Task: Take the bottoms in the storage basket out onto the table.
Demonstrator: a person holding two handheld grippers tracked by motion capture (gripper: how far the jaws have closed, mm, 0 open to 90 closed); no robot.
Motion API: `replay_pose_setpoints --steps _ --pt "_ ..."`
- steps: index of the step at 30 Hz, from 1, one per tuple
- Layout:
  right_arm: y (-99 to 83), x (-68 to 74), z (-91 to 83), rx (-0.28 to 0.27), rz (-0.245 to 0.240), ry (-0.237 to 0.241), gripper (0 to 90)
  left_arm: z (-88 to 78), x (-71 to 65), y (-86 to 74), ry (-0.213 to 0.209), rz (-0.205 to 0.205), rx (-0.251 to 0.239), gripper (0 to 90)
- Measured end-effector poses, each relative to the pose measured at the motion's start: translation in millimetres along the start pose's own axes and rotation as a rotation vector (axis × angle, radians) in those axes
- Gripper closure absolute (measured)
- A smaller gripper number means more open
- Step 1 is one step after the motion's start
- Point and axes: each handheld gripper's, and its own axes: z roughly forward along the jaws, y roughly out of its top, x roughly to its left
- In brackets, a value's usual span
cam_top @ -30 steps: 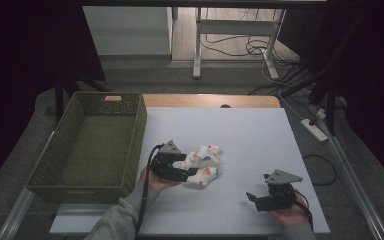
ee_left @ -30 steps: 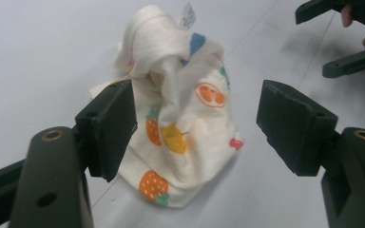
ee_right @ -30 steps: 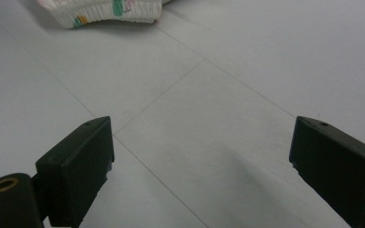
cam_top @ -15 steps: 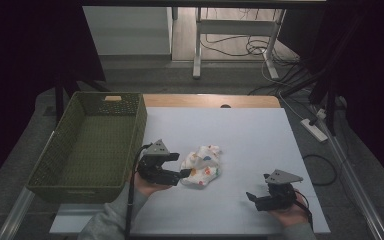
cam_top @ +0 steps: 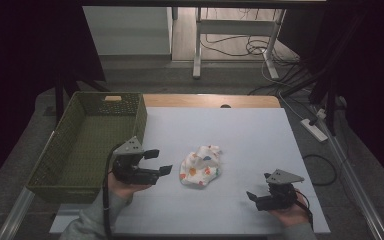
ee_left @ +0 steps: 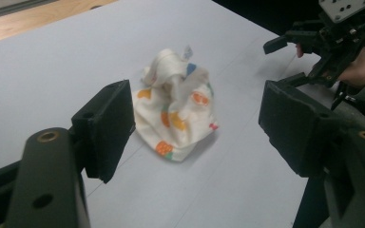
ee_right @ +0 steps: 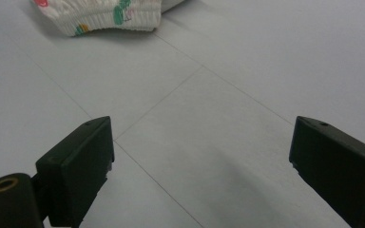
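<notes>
White patterned cloth (cam_top: 200,166), crumpled on surface: soft, light; best pinched at raised fold. Left gripper (cam_top: 159,161), right gripper (cam_top: 256,196): jaws apart, empty.

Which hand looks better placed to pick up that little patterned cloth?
Probably the left. The left gripper is open, close beside the cloth and aimed at it. The right gripper, also open, sits farther off near the table's front edge.

cloth (ee_right: 104,16): top cut by right gripper view's edge | print (small motifs) too blurred to identify
</notes>
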Motion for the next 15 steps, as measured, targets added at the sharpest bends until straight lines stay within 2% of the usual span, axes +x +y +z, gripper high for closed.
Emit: replay_pose_setpoints --steps 7,15 --pt "0.1 -0.7 -0.8 -0.008 0.003 -0.002 8.2 -17.3 10.6 -13.4 0.042 -0.031 0.0 26.6" --pt "0.2 -1.3 -1.7 -0.015 0.006 -0.01 8.2 -29.2 18.0 -24.3 0.071 -0.049 0.001 26.7"
